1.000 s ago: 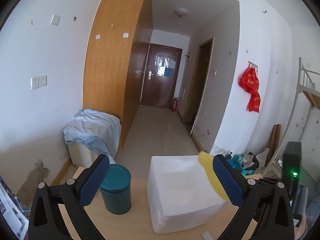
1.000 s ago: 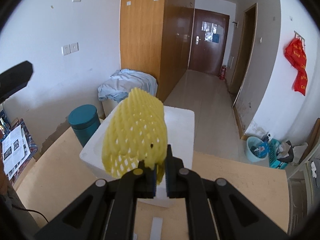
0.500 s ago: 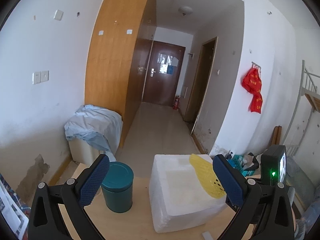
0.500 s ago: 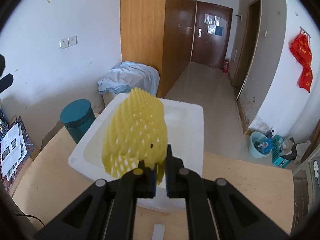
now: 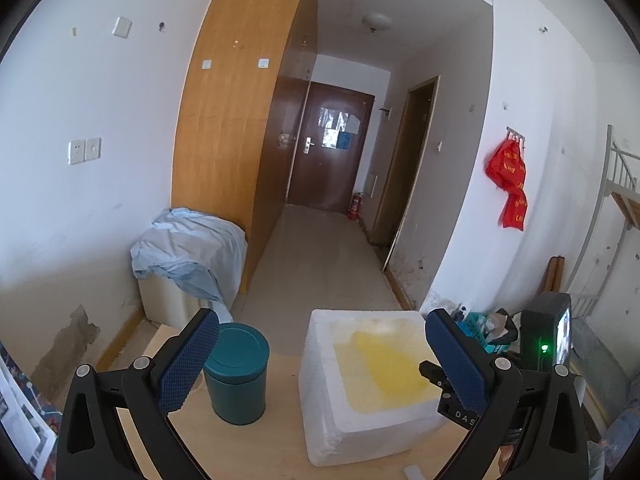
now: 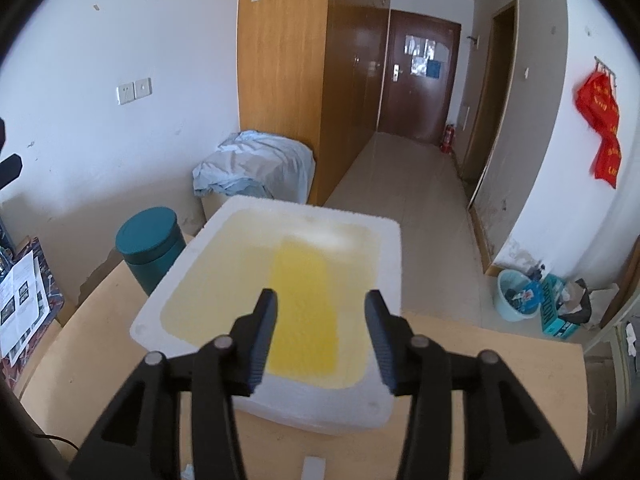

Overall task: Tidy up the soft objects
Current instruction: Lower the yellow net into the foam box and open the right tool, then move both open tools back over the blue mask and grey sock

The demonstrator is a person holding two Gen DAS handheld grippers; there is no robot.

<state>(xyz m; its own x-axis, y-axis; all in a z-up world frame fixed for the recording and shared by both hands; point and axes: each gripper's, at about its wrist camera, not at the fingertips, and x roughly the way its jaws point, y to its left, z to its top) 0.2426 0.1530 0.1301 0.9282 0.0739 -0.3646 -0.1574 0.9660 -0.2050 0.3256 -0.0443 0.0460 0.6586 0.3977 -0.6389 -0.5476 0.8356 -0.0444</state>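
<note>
Yellow foam net [image 6: 305, 316] now down inside white foam box [image 6: 390, 240], right tongs [image 6: 321, 320] just opened, empty; left tongs [image 5: 320, 354] open.

A dark brown door [image 6: 420, 80] is seen at the corridor's far end. Left of it, a tall wooden wardrobe [image 6: 280, 80] is set against white walls. A tiled floor [image 6: 404, 184] is laid before the door.

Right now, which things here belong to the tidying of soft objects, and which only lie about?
Belong to the job:
- yellow foam net sleeve, lying in the box
- white polystyrene foam box
- right tool, open above the sleeve

Only lying about:
- teal round tin
- pale blue crumpled cloth
</note>
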